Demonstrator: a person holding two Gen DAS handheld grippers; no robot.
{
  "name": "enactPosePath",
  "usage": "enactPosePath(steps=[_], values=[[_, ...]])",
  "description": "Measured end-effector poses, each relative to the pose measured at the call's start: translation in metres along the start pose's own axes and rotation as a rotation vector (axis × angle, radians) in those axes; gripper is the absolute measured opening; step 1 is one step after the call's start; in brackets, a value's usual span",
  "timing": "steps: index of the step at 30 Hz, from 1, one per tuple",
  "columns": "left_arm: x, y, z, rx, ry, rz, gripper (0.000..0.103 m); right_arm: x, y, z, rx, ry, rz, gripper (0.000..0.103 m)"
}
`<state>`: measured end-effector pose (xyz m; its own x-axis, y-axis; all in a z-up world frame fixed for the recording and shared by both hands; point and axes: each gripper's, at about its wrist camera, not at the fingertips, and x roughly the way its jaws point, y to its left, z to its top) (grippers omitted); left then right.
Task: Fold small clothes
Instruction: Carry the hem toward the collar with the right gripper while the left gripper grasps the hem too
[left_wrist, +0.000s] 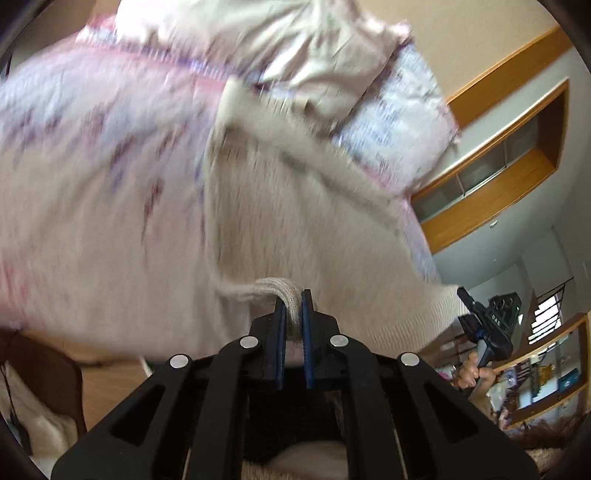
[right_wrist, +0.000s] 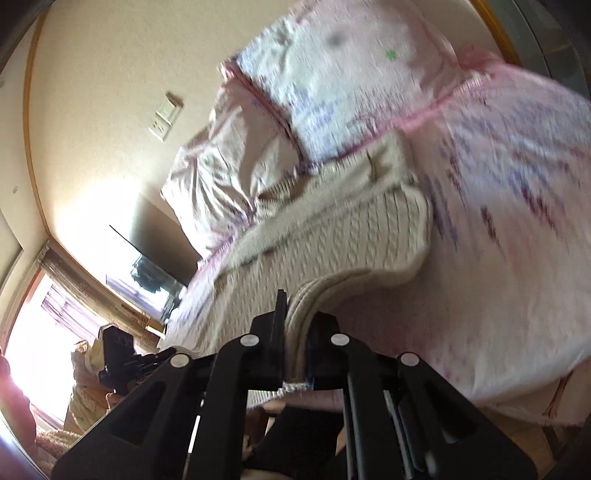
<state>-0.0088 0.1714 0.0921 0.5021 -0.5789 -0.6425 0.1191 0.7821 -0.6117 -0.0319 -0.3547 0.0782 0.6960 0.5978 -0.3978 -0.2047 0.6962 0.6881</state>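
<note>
Setting: a home, bedroom-like. Bed (right_wrist: 517, 221) with pink patterned bedding and a pillow (right_wrist: 229, 170). Cream wall (right_wrist: 92, 92) carries a socket plate (right_wrist: 162, 122). Wood-trimmed window (left_wrist: 491, 166) high up, blinds at another window (right_wrist: 48, 310), cluttered wooden shelves (left_wrist: 546, 373).

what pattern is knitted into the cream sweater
A cable-knit pattern on the cream sweater, clearest in the right wrist view.

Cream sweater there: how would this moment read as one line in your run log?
stage: lifting | left gripper: shut on cream knit sweater | right gripper: shut on its ribbed edge | under it: pink patterned bedding
</note>
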Motion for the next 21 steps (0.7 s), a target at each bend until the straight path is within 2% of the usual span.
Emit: enactPosePath(steps=[2, 9, 16, 21], values=[[-0.005, -0.006, 0.016, 0.024, -0.047, 0.017, 0.007, 0.000, 0.009, 0.011, -0.038, -0.048, -0.019, 0.008], [-0.005, -0.026, 0.095, 0.079, -0.204, 0.105, 0.007, 0.014, 0.044, 0.045, -0.237, -0.174, -0.180, 0.008], [0.025, -0.040, 0.167, 0.099, -0.286, 0.185, 0.007, 0.056, 0.059, 0.084, -0.376, -0.254, -0.327, 0.008], [0.049, -0.044, 0.205, 0.094, -0.311, 0.207, 0.007, 0.082, 0.057, 0.108, -0.404, -0.292, -0.367, 0.008]])
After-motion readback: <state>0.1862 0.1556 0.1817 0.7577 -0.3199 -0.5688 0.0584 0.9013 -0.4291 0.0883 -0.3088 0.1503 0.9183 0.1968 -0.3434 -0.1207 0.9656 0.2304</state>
